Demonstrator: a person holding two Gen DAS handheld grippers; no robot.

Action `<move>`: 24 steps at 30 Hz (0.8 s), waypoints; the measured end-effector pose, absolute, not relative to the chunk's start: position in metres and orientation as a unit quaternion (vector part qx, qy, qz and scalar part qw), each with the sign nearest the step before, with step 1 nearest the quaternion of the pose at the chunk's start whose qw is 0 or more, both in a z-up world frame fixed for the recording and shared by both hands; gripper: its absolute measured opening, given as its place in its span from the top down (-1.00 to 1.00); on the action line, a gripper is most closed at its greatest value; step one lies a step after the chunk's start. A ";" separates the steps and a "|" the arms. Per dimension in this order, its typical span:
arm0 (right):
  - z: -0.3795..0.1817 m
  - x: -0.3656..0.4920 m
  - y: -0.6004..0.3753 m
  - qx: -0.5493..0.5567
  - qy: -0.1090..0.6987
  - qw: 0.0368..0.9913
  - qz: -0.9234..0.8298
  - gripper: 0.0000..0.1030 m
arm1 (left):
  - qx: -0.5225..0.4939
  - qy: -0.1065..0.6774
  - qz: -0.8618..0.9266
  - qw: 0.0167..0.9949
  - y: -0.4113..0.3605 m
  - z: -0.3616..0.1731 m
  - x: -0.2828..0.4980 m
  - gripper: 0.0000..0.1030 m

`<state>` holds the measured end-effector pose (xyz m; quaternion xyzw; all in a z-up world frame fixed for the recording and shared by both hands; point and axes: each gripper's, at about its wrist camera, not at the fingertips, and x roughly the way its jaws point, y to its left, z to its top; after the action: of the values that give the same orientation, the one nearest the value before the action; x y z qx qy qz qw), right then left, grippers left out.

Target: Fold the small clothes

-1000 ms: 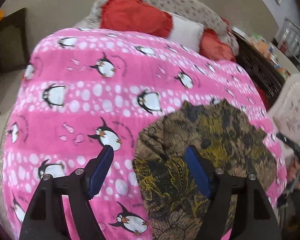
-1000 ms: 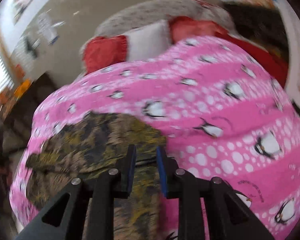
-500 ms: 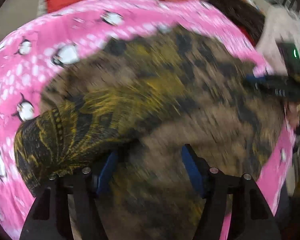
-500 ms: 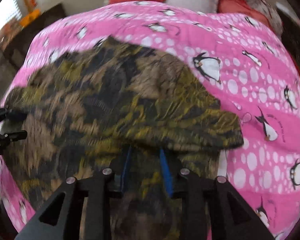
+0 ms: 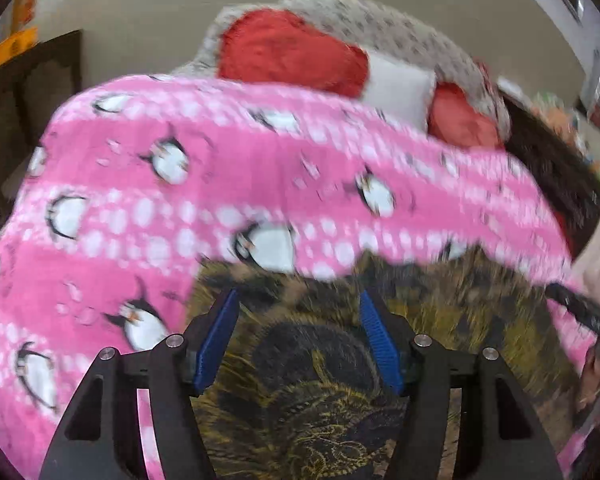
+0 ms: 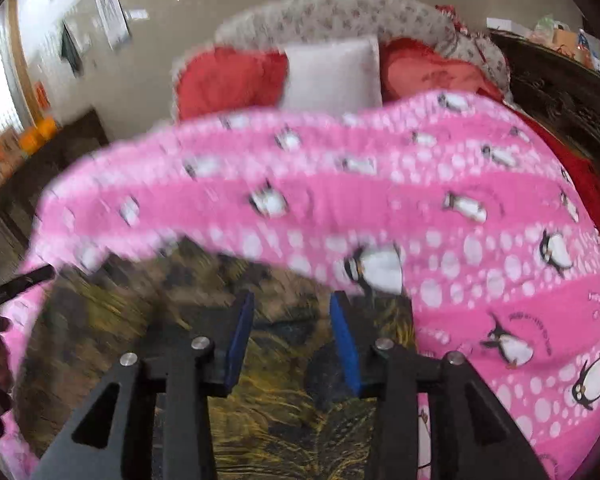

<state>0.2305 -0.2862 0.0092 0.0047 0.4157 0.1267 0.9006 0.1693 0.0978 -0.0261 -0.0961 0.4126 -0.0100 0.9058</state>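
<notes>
Left tool (image 5: 296,336): jaws apart, just been closing, nothing pinched; patterned garment (image 5: 324,408) lies directly beneath.
Right tool (image 6: 292,340): jaws apart, just been opening, gripping nothing, above the same garment.
Progress: garment apparently folded once; further folds probably remain.
Beyond: pink penguin blanket (image 5: 148,216), bed.

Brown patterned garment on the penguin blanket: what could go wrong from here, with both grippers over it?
The left gripper and right gripper have open jaws above the garment, gripping nothing, so a close may catch several layers. The pink blanket lies right beside it and could be pinched too. Both views are blurred, so edges are hard to judge.
</notes>
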 end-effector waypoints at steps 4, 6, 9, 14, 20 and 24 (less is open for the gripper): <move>-0.031 0.242 -0.300 0.002 0.440 0.890 0.119 0.11 | -0.103 0.418 -0.014 0.903 0.105 -0.065 0.161 0.16; -0.033 0.244 -0.305 0.022 0.441 0.889 0.124 0.09 | -0.147 0.411 -0.027 0.899 0.120 -0.067 0.159 0.17; -0.035 0.245 -0.304 0.022 0.442 0.888 0.127 0.03 | -0.166 0.406 -0.036 0.898 0.127 -0.069 0.161 0.17; -0.036 0.246 -0.304 0.024 0.444 0.886 0.130 -0.01 | -0.147 0.411 -0.029 0.899 0.118 -0.071 0.163 0.17; -0.036 0.246 -0.304 0.026 0.443 0.886 0.131 -0.01 | -0.143 0.411 -0.028 0.900 0.118 -0.070 0.160 0.16; -0.036 0.246 -0.303 0.019 0.444 0.887 0.127 -0.02 | -0.140 0.412 -0.026 0.900 0.116 -0.071 0.162 0.17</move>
<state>0.2463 -0.3033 -0.0357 0.0191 0.4436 0.1268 0.8870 0.1623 0.1160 -0.0706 -0.1399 0.4116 -0.0260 0.9002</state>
